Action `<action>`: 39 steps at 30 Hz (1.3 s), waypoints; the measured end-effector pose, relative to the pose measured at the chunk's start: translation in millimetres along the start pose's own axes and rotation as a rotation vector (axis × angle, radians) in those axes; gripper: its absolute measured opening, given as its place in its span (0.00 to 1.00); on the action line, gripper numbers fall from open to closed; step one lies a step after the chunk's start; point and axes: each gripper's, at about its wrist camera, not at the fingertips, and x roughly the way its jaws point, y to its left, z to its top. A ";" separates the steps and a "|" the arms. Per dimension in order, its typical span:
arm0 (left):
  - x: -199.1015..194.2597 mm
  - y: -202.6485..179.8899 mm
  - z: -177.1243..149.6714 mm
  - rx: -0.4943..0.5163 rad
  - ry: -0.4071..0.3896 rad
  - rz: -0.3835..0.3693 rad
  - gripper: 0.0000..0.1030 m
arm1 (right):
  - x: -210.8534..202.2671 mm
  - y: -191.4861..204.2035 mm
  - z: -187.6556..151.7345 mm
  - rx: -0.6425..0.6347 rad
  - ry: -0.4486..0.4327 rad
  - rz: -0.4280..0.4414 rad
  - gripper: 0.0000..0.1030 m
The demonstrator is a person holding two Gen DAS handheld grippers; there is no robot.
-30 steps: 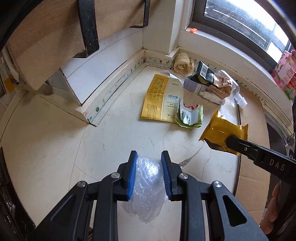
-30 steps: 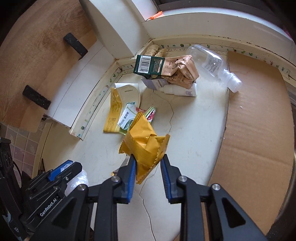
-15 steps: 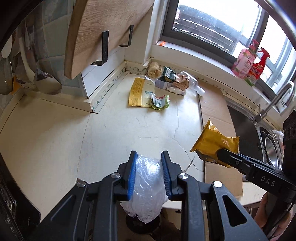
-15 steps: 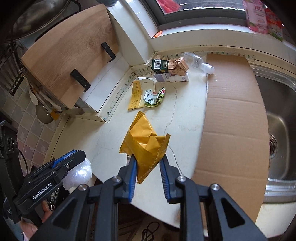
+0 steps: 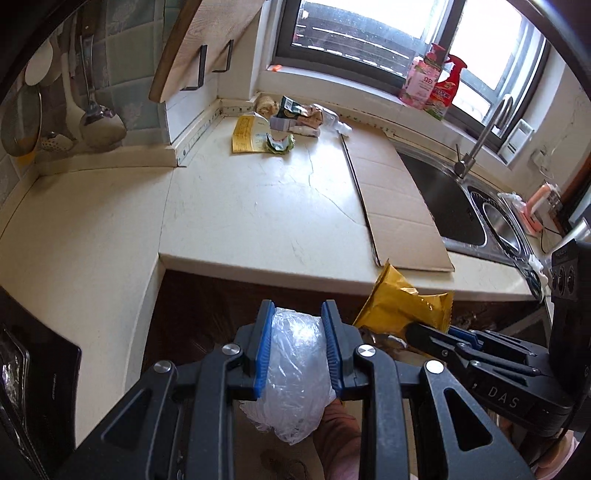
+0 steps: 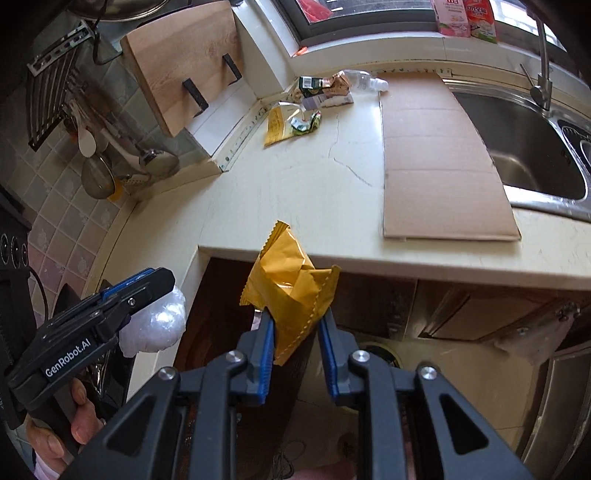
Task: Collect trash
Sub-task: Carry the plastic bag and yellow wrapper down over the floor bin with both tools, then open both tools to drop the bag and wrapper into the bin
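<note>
The clear plastic bag (image 5: 295, 373) has its sides covered by the left tool (image 5: 297, 345), and in the right wrist view that tool hides most of it. The lower corner of the yellow wrapper (image 6: 291, 291) sits between the pads of the right tool (image 6: 295, 345), out of sight; in the left wrist view its bottom disappears behind that tool. The print on the litter pile (image 5: 291, 123) at the far end of the worktop (image 5: 258, 206) is too small to read. The pink bottles (image 6: 463, 16) on the sill are cut off by the picture's top edge.
</note>
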 end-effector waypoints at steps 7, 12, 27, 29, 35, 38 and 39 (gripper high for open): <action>22.7 -4.7 -48.7 0.000 0.094 -0.059 0.23 | 14.2 -5.6 -54.1 0.023 0.101 -0.069 0.22; 56.5 -7.2 -73.6 -0.010 0.164 -0.077 0.24 | 41.2 -24.7 -80.5 0.058 0.185 -0.115 0.22; 261.1 22.2 -172.6 -0.148 0.366 -0.027 0.24 | 215.3 -129.7 -154.7 0.161 0.406 -0.205 0.22; 291.3 30.4 -186.8 -0.171 0.379 -0.014 0.24 | 243.8 -143.3 -162.7 0.165 0.425 -0.210 0.22; 358.3 56.9 -222.4 -0.252 0.402 0.002 0.44 | 325.9 -164.9 -185.1 0.124 0.506 -0.211 0.24; 377.2 69.3 -236.7 -0.284 0.416 0.054 0.75 | 358.0 -169.9 -194.8 0.111 0.559 -0.204 0.30; 381.4 73.3 -239.9 -0.292 0.418 0.077 0.76 | 366.5 -171.7 -198.4 0.109 0.572 -0.209 0.36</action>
